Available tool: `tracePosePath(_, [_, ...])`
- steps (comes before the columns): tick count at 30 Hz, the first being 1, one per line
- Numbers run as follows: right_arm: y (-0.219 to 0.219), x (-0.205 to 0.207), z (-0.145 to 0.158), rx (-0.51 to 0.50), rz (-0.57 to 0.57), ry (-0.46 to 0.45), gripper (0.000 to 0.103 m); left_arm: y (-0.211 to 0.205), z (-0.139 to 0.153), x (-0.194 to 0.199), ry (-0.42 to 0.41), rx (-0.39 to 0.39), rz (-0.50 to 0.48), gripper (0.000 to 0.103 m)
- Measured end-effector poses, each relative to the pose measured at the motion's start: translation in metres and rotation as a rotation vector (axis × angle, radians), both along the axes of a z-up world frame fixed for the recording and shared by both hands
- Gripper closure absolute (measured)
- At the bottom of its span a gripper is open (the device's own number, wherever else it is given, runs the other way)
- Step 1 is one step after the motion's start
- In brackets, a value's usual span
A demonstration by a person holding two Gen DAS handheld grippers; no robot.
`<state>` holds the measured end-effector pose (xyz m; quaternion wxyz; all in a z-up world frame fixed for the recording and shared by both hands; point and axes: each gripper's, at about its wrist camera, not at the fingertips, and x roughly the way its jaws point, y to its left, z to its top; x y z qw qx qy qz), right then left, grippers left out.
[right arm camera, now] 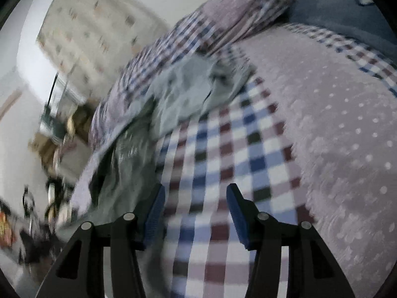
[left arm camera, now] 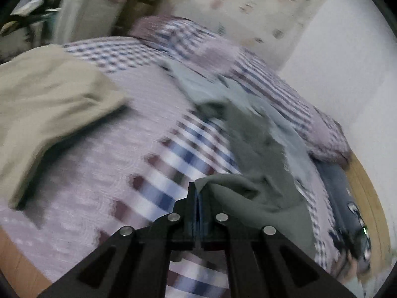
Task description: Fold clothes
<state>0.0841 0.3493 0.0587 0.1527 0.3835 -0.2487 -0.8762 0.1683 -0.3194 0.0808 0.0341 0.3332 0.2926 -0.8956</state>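
In the left wrist view my left gripper [left arm camera: 197,193] is shut on an edge of a dark grey-green garment [left arm camera: 250,149], which trails away from the fingers across the bed. A light grey-blue garment [left arm camera: 218,87] lies crumpled beyond it. In the right wrist view my right gripper [right arm camera: 196,193] stands open above the checked bedspread [right arm camera: 223,154], nothing between its blue pads [right arm camera: 238,213]. The grey-green garment [right arm camera: 124,156] runs along its left side, and the light grey-blue garment [right arm camera: 183,92] sits further off. Both views are motion-blurred.
A beige garment [left arm camera: 49,104] lies on the bed at the left. A checked pillow [left arm camera: 198,42] and a dark blue item [left arm camera: 337,186] sit at the bed's far side. Cluttered furniture [right arm camera: 54,149] stands beside the bed, and a patterned curtain [right arm camera: 86,32] hangs behind.
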Motion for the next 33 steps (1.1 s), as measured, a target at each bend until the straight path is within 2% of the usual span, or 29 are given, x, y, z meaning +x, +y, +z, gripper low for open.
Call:
tracePosePath(3, [-0.024, 0.009, -0.012, 0.01, 0.151, -0.052, 0.047, -0.017, -0.007, 0.002, -0.012, -0.002, 0.077, 0.103])
tracePosePath(8, [-0.064, 0.033, -0.032, 0.004, 0.354, -0.118, 0.047, -0.031, -0.018, 0.019, -0.022, -0.074, 0.187, 0.103])
tracePosePath(13, [-0.088, 0.048, -0.043, 0.02, 0.437, -0.14, 0.047, -0.054, -0.023, 0.04, -0.023, -0.149, 0.298, 0.103])
tracePosePath(17, [-0.107, 0.059, -0.046, 0.035, 0.481, -0.141, 0.046, -0.076, -0.035, 0.041, -0.058, -0.154, 0.372, 0.103])
tracePosePath(22, [-0.157, 0.083, -0.043, 0.117, 0.585, -0.094, 0.047, -0.085, -0.046, 0.038, -0.089, -0.14, 0.388, 0.103])
tracePosePath(25, [-0.181, 0.089, -0.042, 0.199, 0.581, -0.051, 0.046, -0.087, -0.051, 0.037, -0.107, -0.135, 0.384, 0.103])
tracePosePath(29, [-0.226, 0.107, -0.035, 0.388, 0.593, 0.045, 0.047, -0.088, -0.057, 0.036, -0.131, -0.136, 0.362, 0.103])
tracePosePath(33, [-0.265, 0.139, -0.026, 0.401, 0.76, 0.143, 0.048, -0.087, -0.059, 0.035, -0.141, -0.15, 0.343, 0.103])
